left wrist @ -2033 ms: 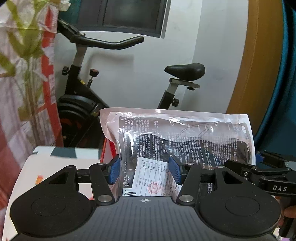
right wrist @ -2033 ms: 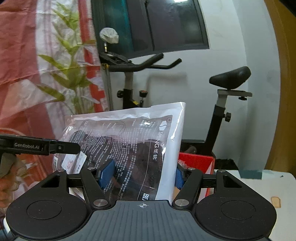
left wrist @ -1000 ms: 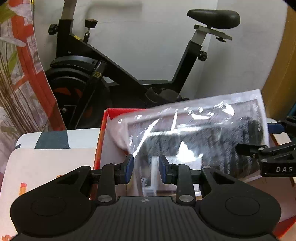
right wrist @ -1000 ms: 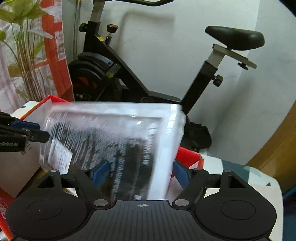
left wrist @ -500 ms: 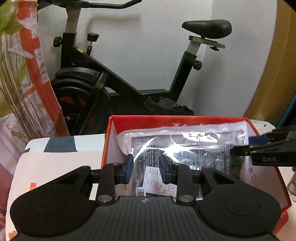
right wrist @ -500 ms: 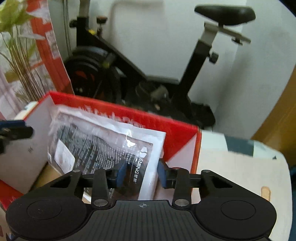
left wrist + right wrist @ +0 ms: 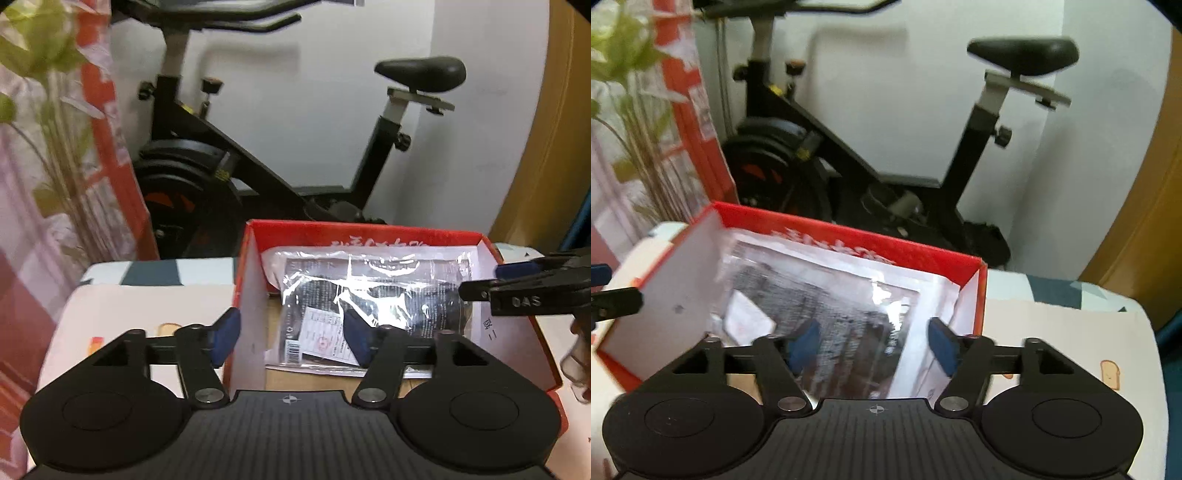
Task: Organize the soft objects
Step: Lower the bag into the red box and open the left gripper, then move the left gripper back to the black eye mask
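With both sets of jaws having just opened, left hand-held gripper (image 7: 291, 338) straddles the red box (image 7: 248, 295) left wall, gripping nothing; packet (image 7: 369, 295) lies inside; right hand-held gripper (image 7: 873, 341) wide, empty. Lift straight out, avoid snagging plastic.

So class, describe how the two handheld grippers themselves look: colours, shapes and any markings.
Both the left gripper and right gripper are matte black, with a ribbed central body, two round discs, silver pivot screws and blue-padded jaws. The right one's side reads "DAS".
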A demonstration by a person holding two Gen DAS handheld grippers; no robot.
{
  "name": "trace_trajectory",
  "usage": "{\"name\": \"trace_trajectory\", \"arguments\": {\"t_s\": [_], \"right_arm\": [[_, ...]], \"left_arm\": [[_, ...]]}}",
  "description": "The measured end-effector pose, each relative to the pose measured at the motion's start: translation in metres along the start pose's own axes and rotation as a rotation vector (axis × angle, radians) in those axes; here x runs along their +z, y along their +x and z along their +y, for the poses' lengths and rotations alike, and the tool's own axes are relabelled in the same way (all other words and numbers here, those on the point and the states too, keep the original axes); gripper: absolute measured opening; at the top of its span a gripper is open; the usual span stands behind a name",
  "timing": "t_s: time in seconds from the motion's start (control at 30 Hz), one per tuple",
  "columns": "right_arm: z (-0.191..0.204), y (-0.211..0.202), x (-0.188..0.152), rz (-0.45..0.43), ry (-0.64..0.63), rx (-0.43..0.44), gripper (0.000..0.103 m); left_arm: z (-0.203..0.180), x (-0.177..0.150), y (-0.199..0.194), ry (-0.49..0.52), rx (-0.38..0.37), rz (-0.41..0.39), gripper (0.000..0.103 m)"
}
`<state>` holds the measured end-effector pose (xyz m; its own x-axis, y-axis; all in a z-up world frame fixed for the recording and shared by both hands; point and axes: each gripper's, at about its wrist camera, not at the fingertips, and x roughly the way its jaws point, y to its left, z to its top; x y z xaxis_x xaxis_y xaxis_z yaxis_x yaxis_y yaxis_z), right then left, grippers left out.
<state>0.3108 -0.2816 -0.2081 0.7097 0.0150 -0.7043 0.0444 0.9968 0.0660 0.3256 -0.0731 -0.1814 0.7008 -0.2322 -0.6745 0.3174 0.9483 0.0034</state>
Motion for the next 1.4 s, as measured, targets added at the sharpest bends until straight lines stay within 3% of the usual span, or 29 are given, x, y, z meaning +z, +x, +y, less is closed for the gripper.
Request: {"name": "trace_trajectory", "arguments": {"t_s": [0.07,0.1,0.3,0.53,0.93,1.23,1.4], "right_arm": [[0.009,-0.023,-0.005,-0.041,-0.011,0.021,0.087],[0.013,-0.035,-0.009,-0.066,-0.013,0.037,0.09],[0.033,-0.102,-0.037,-0.204,0.021,0.096,0.103],[0.049,-0.148,-0.082,-0.281,0.045,0.102,0.103],[0.061,-0.172,-0.143,-0.291,0.12,0.112,0.103],[0.075,-0.172,-0.168,-0.31,0.076,0.068,0.102],[0.081,-0.157,-0.182,-0.306,-0.003,0.067,0.094]], "left_arm": [[-0.002,-0.002,-0.016,0.005,0.016,-0.029,0.088],[-0.003,-0.004,-0.024,0.01,0.026,-0.044,0.095],[-0.009,-0.024,-0.079,0.003,0.1,-0.172,0.101],[-0.013,-0.051,-0.135,-0.036,0.132,-0.269,0.103],[-0.01,-0.099,-0.161,-0.104,0.142,-0.215,0.103],[-0.001,-0.126,-0.166,-0.149,0.126,-0.181,0.103],[0.005,-0.149,-0.151,-0.206,0.119,-0.141,0.103]]}}
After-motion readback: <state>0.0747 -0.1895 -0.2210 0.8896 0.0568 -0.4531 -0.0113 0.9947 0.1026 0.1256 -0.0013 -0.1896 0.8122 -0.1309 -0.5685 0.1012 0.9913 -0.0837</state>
